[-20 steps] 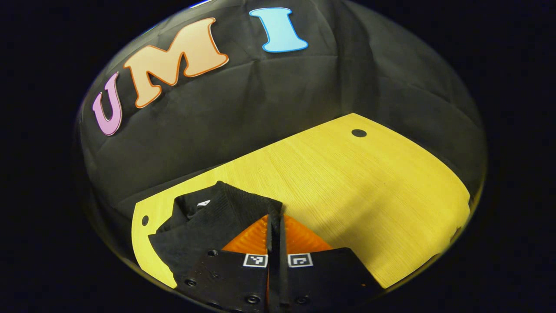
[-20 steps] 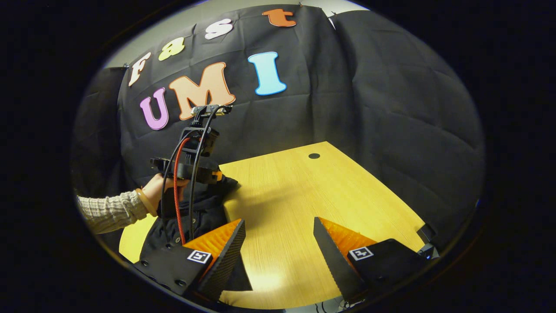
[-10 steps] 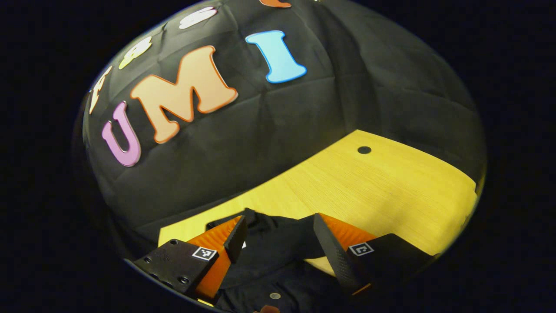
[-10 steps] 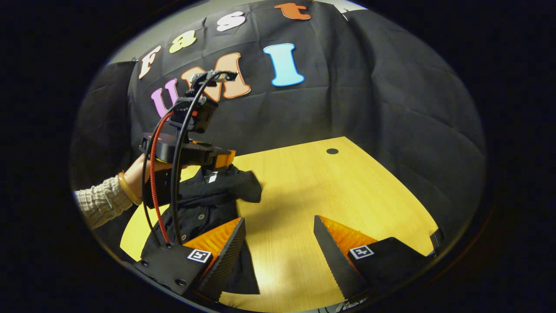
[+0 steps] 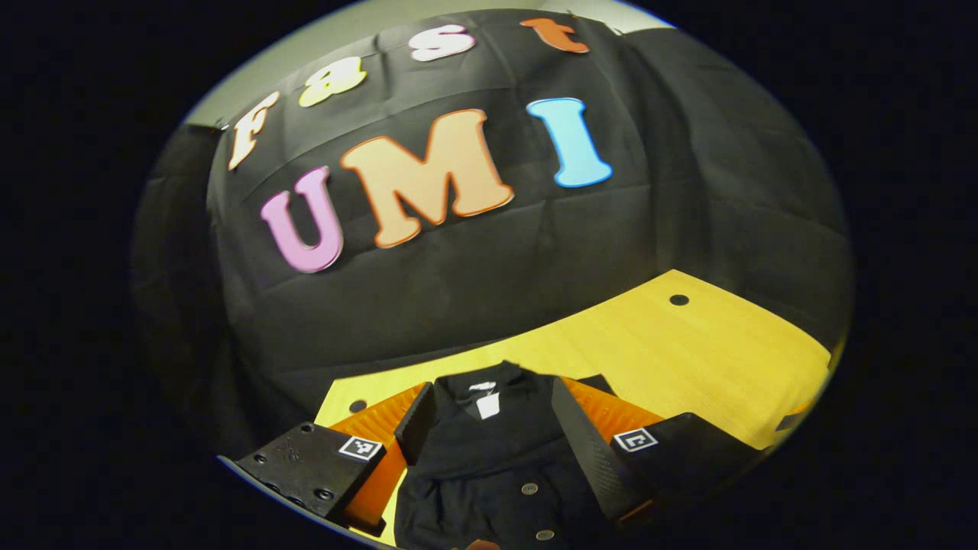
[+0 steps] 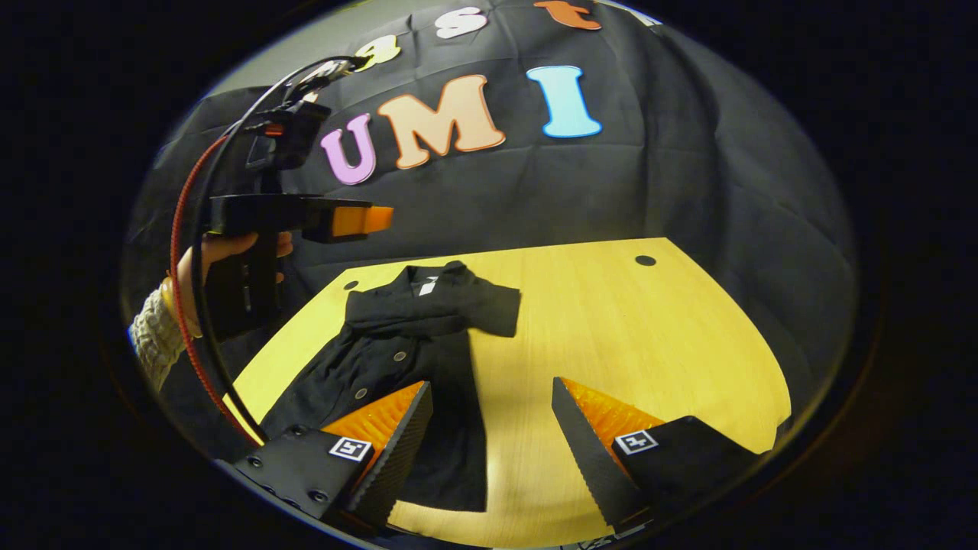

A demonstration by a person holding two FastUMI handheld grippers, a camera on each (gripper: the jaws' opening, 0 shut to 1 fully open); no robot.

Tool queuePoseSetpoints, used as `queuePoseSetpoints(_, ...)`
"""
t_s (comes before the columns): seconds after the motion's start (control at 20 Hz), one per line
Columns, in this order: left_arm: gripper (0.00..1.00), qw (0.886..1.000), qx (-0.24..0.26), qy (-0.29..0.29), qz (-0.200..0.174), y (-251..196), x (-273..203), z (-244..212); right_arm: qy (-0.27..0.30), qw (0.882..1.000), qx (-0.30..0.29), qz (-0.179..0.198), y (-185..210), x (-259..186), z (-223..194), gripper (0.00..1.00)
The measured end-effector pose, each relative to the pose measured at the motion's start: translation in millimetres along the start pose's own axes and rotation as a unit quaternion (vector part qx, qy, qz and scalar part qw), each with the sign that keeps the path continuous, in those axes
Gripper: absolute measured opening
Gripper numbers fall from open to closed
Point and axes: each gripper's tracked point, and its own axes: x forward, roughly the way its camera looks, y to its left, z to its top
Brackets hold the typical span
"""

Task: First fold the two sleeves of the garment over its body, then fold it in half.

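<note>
Black buttoned garment [image 6: 405, 351] lies flat on the yellow table [image 6: 611, 336], collar toward the booth wall, body running toward the near edge. One sleeve [image 6: 458, 309] is laid across the chest just under the collar; the sleeve on the garment's other side sticks out past that one as a dark flap, probably not folded in yet, hard to say from this angle. Left gripper [image 6: 367, 220] is held by a hand [image 6: 221, 252] up in the air above the collar end, jaws wide apart, nothing in them; from its own camera the left gripper [image 5: 489, 424] looks down on the collar and top buttons. Right gripper [image 6: 493, 428] is low over the table beside the hem, also wide open and empty. Next, likely: pinch the loose sleeve at its cuff, lift just clear, carry it across the chest, set it flat so the first fold isn't dragged.
</note>
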Motion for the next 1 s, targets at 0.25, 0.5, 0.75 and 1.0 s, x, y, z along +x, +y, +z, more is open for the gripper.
queuePoseSetpoints(0.25,0.94,0.998,-0.045,0.008,0.047,58.4,-69.7,-75.2,0.017,0.999,-0.016,0.028,26.3,-1.3,-32.2,0.99)
queuePoseSetpoints(0.5,0.94,0.986,-0.093,0.09,0.103,92.8,-136.4,-175.3,0.051,0.997,-0.044,0.04,48.3,4.3,-74.3,0.99)
queuePoseSetpoints(0.75,0.95,0.972,-0.127,0.17,0.104,84.3,-182.5,-258.5,0.093,0.991,-0.077,0.055,63.1,16.5,-114.9,0.95)
queuePoseSetpoints(1.0,0.95,0.959,-0.145,0.221,0.098,74.7,-197.8,-310.9,0.123,0.987,-0.093,0.054,66.8,24.9,-141.5,0.99)
